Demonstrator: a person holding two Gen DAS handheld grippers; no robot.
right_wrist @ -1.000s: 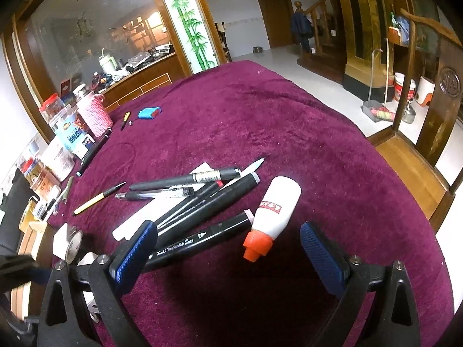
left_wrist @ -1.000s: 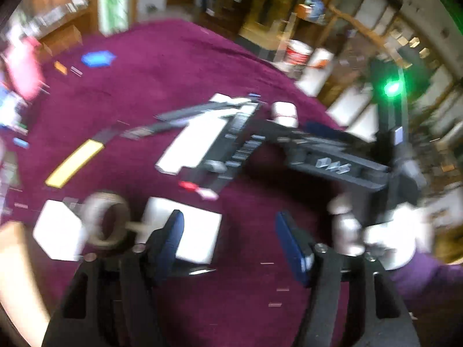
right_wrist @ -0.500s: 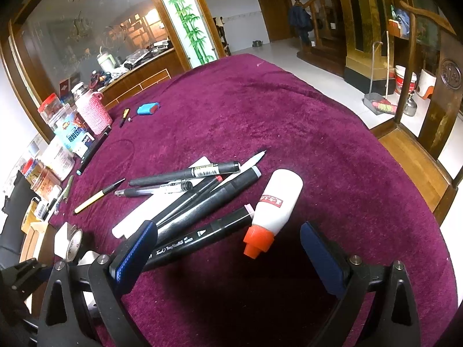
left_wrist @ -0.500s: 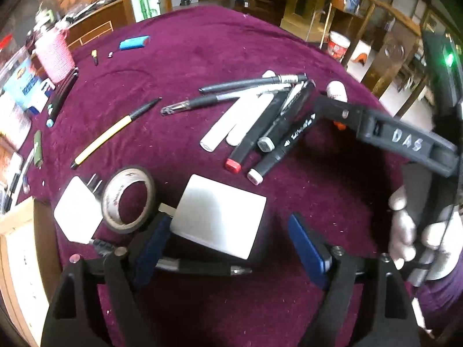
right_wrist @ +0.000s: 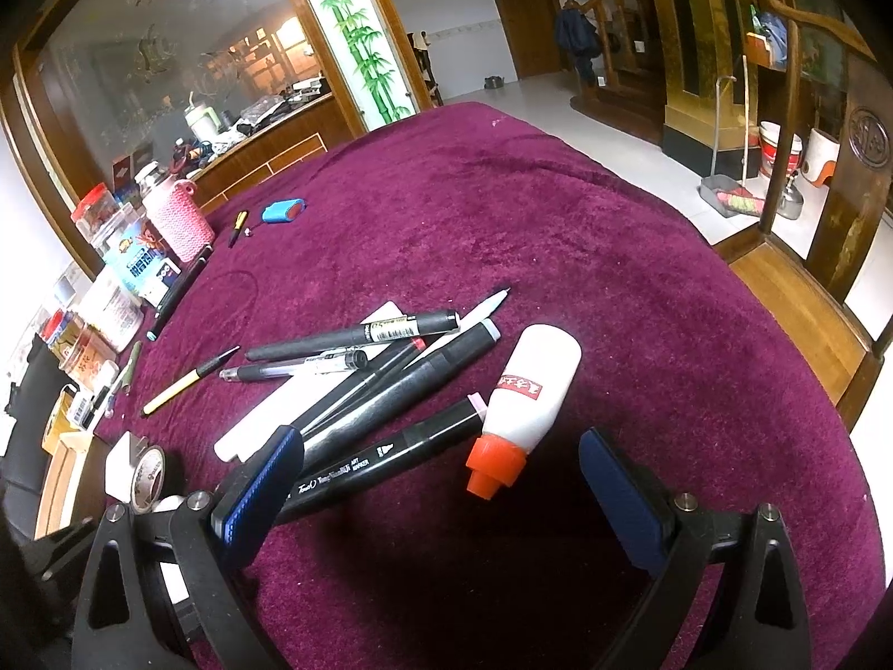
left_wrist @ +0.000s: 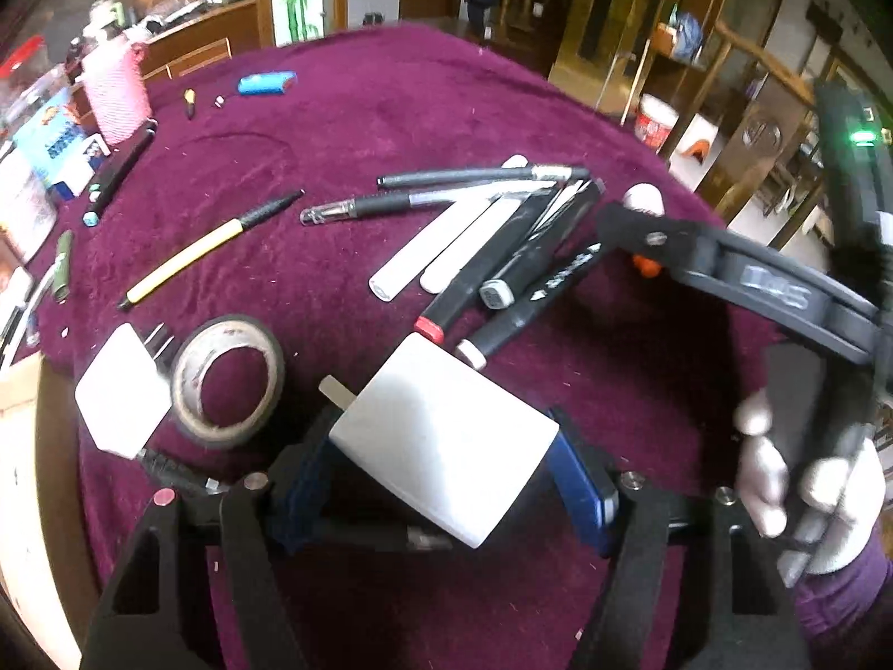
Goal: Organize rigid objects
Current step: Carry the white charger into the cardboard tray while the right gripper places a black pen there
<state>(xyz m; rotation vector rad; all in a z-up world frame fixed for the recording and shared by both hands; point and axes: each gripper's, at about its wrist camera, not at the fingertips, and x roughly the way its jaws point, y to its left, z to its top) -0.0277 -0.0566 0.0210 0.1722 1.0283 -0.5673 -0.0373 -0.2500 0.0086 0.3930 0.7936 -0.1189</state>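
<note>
A white plug-in charger (left_wrist: 446, 424) lies between the blue pads of my left gripper (left_wrist: 441, 474). The jaws are closing, and both pads meet its sides. A dark pen (left_wrist: 390, 536) lies under it. In the right wrist view my right gripper (right_wrist: 441, 463) stands open above the cloth. A black marker (right_wrist: 390, 458) runs past its left fingertip, and the orange cap of a white glue bottle (right_wrist: 530, 396) points into the gap. Several pens and markers (right_wrist: 357, 357) are heaped just beyond.
A tape roll (left_wrist: 226, 382) and a second white plug (left_wrist: 120, 402) lie left of the charger. A yellow pen (left_wrist: 195, 251) lies farther off. Jars, boxes and a pink-sleeved bottle (right_wrist: 176, 218) line the left edge of the purple cloth (right_wrist: 502, 212). A gloved hand (left_wrist: 803, 480) holds the right gripper.
My left gripper has moved forward and down over the white charger, and its pads have come in against the charger's sides. The right gripper has stayed put.
</note>
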